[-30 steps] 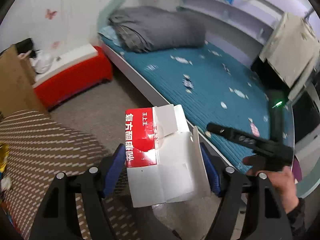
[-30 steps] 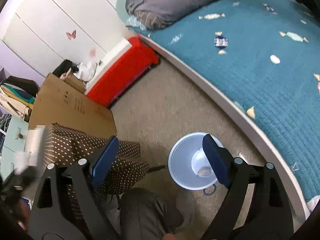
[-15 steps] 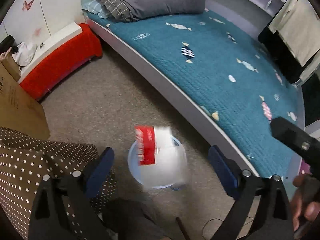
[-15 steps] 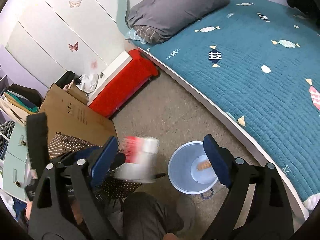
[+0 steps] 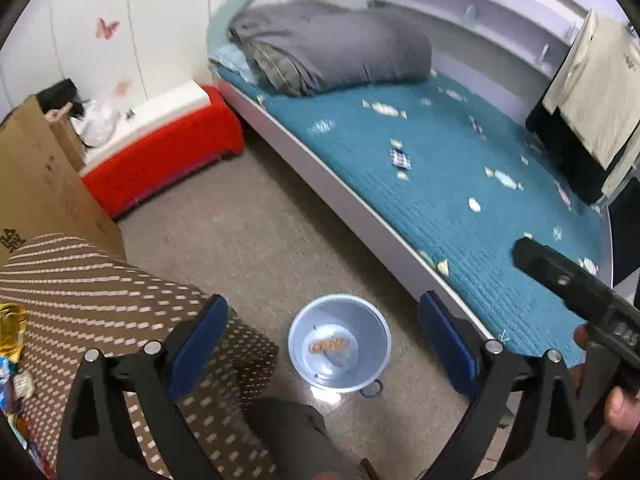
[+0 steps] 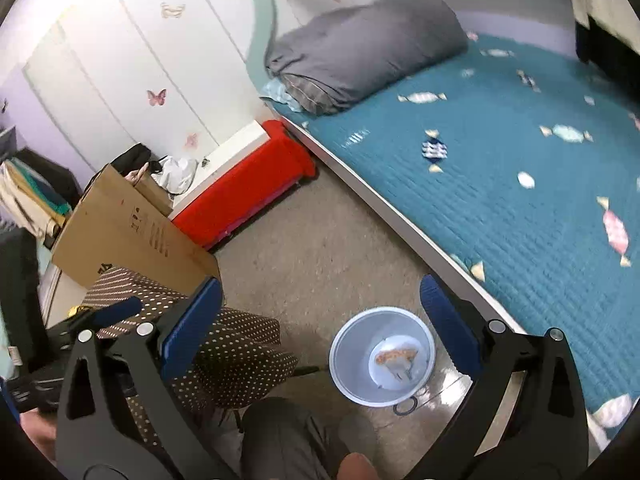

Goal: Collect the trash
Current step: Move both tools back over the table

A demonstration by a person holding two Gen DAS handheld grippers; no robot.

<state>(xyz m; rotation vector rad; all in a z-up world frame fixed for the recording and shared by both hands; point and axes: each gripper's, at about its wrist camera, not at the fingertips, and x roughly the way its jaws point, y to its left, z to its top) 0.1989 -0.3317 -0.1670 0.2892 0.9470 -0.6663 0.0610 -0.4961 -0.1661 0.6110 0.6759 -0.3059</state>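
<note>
A pale blue bin [image 5: 339, 349] stands on the floor beside the bed; it also shows in the right wrist view [image 6: 382, 356]. Crumpled trash with an orange patch [image 5: 330, 346] lies at its bottom, also seen in the right wrist view [image 6: 396, 358]. The red and white carton is not visible. My left gripper [image 5: 322, 336] is open and empty, high above the bin. My right gripper [image 6: 320, 326] is open and empty, above the floor just left of the bin. The right gripper's body shows at the right of the left wrist view [image 5: 576, 292].
A brown dotted table cover [image 5: 80, 280] is at left, with wrappers at its left edge [image 5: 12, 332]. A cardboard box [image 6: 128, 236] and a red bench [image 6: 244, 188] stand behind it. The teal bed [image 5: 460, 184] runs along the right. My knee [image 6: 280, 436] is below.
My left gripper held a red and white carton, opened and let it drop toward the bin. The carton is now out of sight. Both views have tilted upward since.
</note>
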